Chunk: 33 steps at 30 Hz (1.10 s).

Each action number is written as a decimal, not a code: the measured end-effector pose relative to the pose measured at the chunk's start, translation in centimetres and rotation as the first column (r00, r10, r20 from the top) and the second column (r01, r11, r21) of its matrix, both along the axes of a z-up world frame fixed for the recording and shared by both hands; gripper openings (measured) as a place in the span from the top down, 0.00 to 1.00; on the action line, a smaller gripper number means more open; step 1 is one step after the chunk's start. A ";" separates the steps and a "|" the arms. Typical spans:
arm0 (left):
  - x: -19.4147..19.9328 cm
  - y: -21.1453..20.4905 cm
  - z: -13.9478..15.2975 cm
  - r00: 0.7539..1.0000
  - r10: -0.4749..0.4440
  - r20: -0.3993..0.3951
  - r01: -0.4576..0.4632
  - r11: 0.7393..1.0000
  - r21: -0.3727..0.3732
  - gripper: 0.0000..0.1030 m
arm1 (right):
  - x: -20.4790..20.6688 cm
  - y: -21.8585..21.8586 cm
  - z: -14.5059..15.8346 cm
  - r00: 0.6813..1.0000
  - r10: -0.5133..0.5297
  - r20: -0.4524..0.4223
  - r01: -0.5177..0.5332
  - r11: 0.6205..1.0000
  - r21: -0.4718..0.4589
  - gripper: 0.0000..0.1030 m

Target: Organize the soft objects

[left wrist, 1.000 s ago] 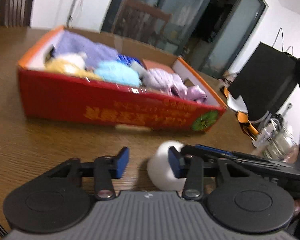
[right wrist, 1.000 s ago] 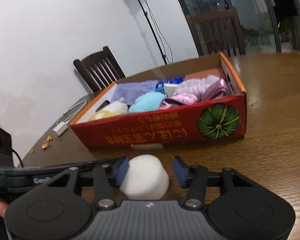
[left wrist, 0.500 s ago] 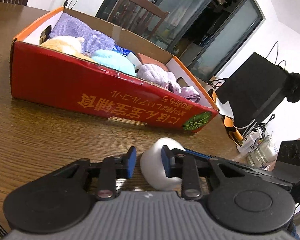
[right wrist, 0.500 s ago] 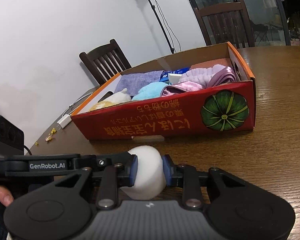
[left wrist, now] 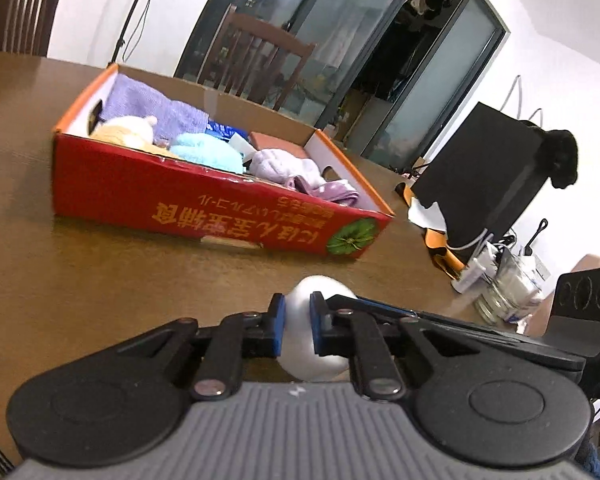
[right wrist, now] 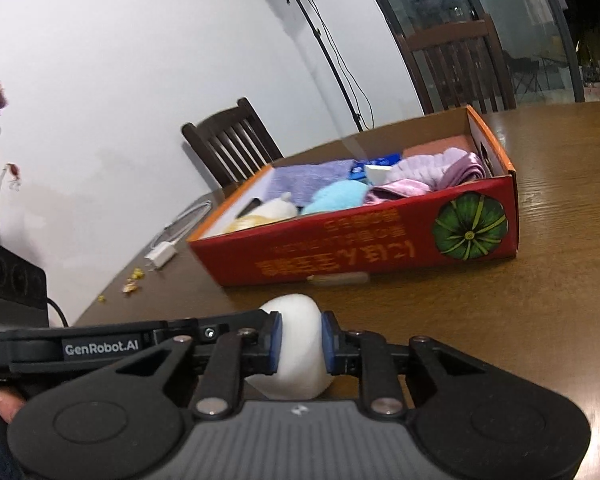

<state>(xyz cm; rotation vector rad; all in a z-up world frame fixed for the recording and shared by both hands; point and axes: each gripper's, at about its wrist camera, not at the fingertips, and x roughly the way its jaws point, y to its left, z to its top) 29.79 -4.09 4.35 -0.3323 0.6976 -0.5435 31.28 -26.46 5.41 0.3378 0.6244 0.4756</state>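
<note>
Brown wooden table [left wrist: 60, 280], 2 dark wooden chairs [right wrist: 228, 148] by the white wall, black lamp stand [right wrist: 324, 48] with trailing cable, white charger [right wrist: 162, 254] near table edge, black monitor [left wrist: 484, 168], glass jar [left wrist: 504, 292], sliding glass doors [left wrist: 340, 40]

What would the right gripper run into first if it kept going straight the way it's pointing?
Probably the red box's near wall, past bare table; depth is hard to judge. The right gripper is closing on the white soft ball.
</note>
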 end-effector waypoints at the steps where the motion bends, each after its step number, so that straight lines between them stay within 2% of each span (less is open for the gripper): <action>1: -1.0 0.2 0.4 1.000 0.004 0.013 -0.004 1.000 0.006 0.87 | -0.9 0.3 0.3 1.000 0.000 0.006 0.000 1.000 0.000 0.81; 8: -5.0 1.7 2.6 0.996 0.033 0.082 -0.031 0.999 -0.021 0.87 | -4.6 1.5 2.9 0.997 0.026 0.067 -0.026 1.000 -0.005 0.81; 12: -5.4 1.9 3.2 0.994 0.041 0.101 -0.038 0.999 -0.031 0.87 | -5.3 1.8 3.9 0.996 0.031 0.089 -0.031 0.999 -0.009 0.81; 15: -4.2 1.9 3.9 0.994 0.035 0.108 -0.031 0.999 -0.038 0.87 | -4.6 1.8 4.5 0.994 0.032 0.100 -0.030 0.999 -0.024 0.81; 20: 0.0 1.9 5.3 0.990 0.041 0.134 -0.032 0.997 -0.070 0.87 | -0.9 1.7 6.4 0.990 0.023 0.136 -0.019 0.999 -0.031 0.81; 25: 6.5 1.8 6.3 0.995 0.034 0.098 -0.026 0.996 -0.088 0.87 | 5.0 1.4 7.6 0.992 0.023 0.127 -0.018 0.999 -0.040 0.81; 30: 13.8 1.1 5.0 1.000 0.021 0.007 -0.021 0.997 -0.073 0.87 | 12.3 0.9 6.7 0.999 -0.004 0.046 0.005 1.000 -0.026 0.81; 33: 17.0 0.4 2.8 0.998 0.023 -0.057 -0.025 0.999 -0.026 0.87 | 15.9 0.7 4.9 0.999 -0.015 -0.034 0.014 1.000 -0.022 0.80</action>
